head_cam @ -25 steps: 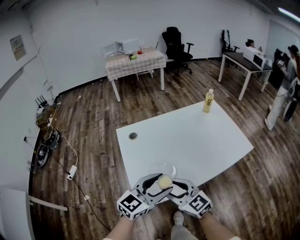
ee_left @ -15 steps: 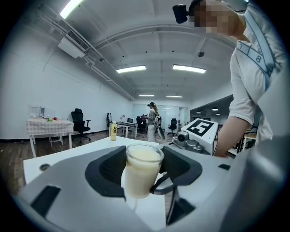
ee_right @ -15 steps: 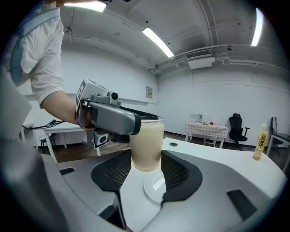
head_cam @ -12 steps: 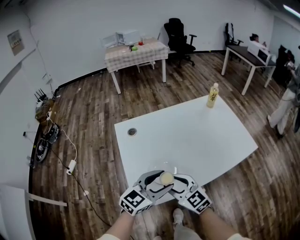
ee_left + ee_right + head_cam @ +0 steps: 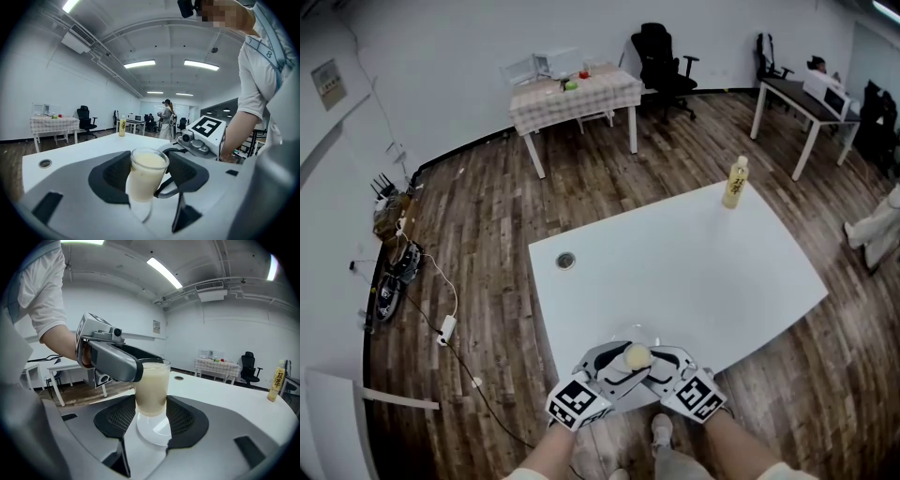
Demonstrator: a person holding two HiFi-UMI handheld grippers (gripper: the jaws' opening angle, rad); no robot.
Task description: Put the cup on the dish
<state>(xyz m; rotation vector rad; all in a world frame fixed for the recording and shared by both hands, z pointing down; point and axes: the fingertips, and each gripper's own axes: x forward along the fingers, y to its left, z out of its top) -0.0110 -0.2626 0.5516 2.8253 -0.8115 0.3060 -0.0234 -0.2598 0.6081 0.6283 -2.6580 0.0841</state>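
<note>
Little legible here. Pale strap (image 5: 262,47) over the person's shoulder, left gripper view: digits look like 7 and 8. Bottle (image 5: 735,181) on the desk (image 5: 750,272): yellow label w/ dark characters, too small to read in any view. Left marker cube (image 5: 579,405) and right marker cube (image 5: 701,396): b/w square code patterns only, no letters or nos. Wall poster (image 5: 330,84) in head view and small wall sign (image 5: 156,326) in right gripper view: print unreadable.

Creamy-filled clear cup (image 5: 146,176), white table (image 5: 694,272), yellow bottle (image 5: 735,182)
</note>
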